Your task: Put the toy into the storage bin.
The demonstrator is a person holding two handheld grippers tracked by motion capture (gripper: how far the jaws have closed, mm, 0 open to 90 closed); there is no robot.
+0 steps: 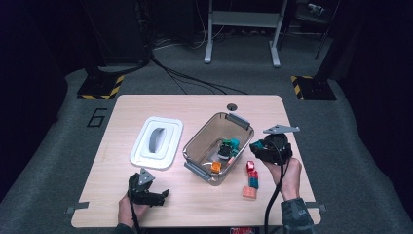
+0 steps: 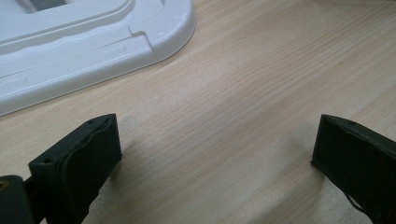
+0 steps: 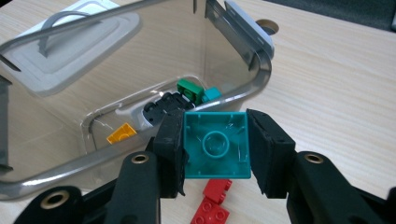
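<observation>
My right gripper (image 3: 215, 145) is shut on a teal brick (image 3: 215, 145), its hollow underside facing the camera, held just outside the clear plastic bin's (image 1: 195, 146) near-right rim. In the high view that gripper (image 1: 260, 146) sits right of the bin. Inside the bin lie a yellow-orange brick (image 3: 121, 133), a black piece (image 3: 161, 106), a green brick (image 3: 191, 88) and a teal one (image 3: 212, 93). My left gripper (image 2: 217, 154) is open over bare wood at the table's front left (image 1: 156, 195), nothing between its jaws.
The bin's white lid (image 1: 157, 141) lies flat left of the bin, its corner (image 2: 93, 42) just beyond my left jaws. Red bricks (image 1: 252, 168), a teal brick (image 1: 254, 182) and an orange brick (image 1: 249, 192) lie on the table (image 1: 195, 204) right of the bin.
</observation>
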